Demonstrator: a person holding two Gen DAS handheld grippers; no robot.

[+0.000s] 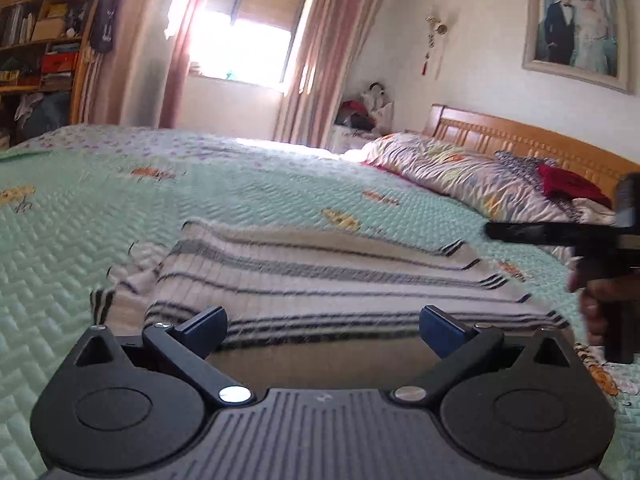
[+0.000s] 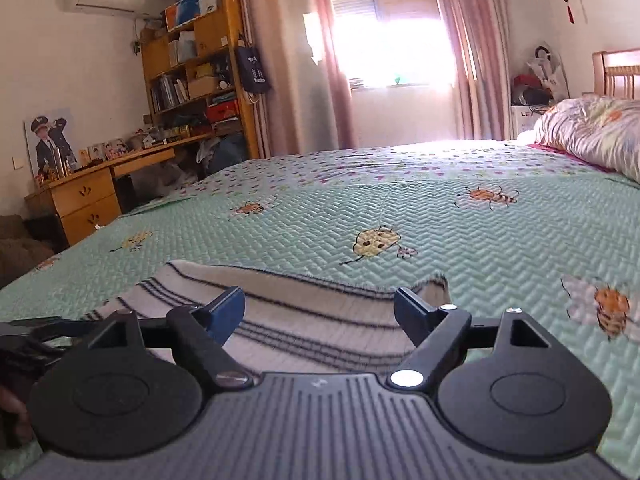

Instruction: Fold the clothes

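A cream garment with dark stripes (image 1: 320, 276) lies folded flat on the green quilted bedspread (image 1: 100, 216). My left gripper (image 1: 322, 330) is open and empty, low over the garment's near edge. The right gripper (image 1: 616, 264) shows at the right edge of the left wrist view, held in a hand beside the garment's right end. In the right wrist view the same striped garment (image 2: 316, 312) lies just ahead, and my right gripper (image 2: 320, 312) is open and empty over its near part. The left gripper (image 2: 28, 332) shows dimly at the left edge there.
A patterned pillow (image 1: 460, 172) and red cloth (image 1: 568, 188) lie by the wooden headboard (image 1: 520, 136). A window with pink curtains (image 2: 392, 36) is beyond the bed. A wooden desk (image 2: 92, 184) and bookshelf (image 2: 200, 60) stand at the left.
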